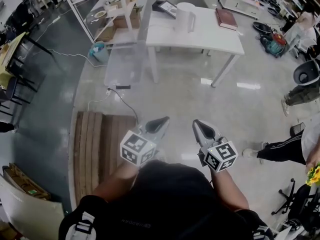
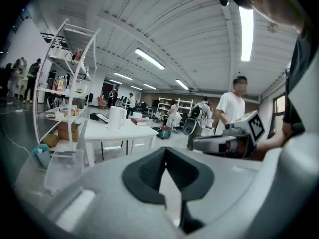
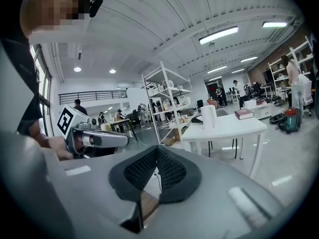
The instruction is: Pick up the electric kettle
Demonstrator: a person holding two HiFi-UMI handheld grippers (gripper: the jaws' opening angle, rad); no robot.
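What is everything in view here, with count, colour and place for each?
electric kettle: one, white, upright on the table
table: one, white, across the floor ahead
book: one, dark red, table's right end
flat device: one, black, table's far left corner
shelf rack: one, white, left of the table
bin: one, clear, floor beside the rack
pallet: one, wooden, floor at left
cable: one, dark, floor between bin and pallet
bystanders: at least three, right edge
left gripper: one, grey, shut, empty
right gripper: one, grey, shut, empty

white electric kettle, white table
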